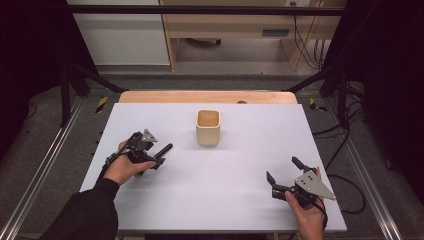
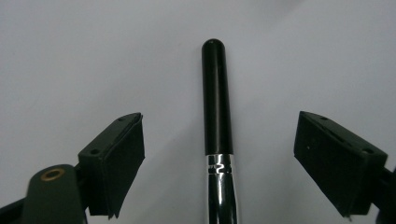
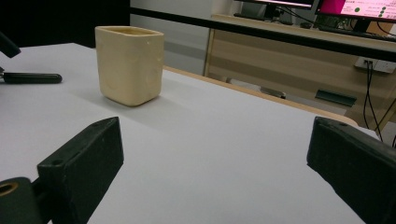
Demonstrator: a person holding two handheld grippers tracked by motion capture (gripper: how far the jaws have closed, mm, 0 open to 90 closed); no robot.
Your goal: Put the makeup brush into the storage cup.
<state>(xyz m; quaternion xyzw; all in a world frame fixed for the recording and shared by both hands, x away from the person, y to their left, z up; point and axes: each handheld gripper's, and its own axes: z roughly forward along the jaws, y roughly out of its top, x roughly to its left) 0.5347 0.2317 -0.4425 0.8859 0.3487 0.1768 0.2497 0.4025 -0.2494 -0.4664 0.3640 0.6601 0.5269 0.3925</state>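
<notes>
White table: flat, pale surface with a wooden edge strip along the far side. Beyond it, a wooden desk with monitors on top, seen in the right gripper view.

Cup: cream, squarish with rounded corners, upright, open top, sits centre-far on the table. Well apart from both grippers. In the right gripper view it stands ahead and to the left of the jaws, nothing touching it.

Right gripper: near-right part of the table, held in the person's right hand, grey three-cornered plate on top. Jaws spread wide, nothing between them, bare table between the pads in its own view. It points toward the far left, roughly at the cup.

Left gripper: left side of the table, held in the person's left hand, dark sleeve behind it. Jaws also wide apart in its own view, gripping nothing.

Brush handle: black, slim, rounded end, with a shiny silver ferrule nearer the camera. Lies flat on the table, centred between the left gripper's jaws with clear gaps on both sides, touching neither pad. In the high view the black end pokes out past the gripper toward the cup, but stays well short of it. Bristle end is hidden under the gripper, can't tell its shape.
</notes>
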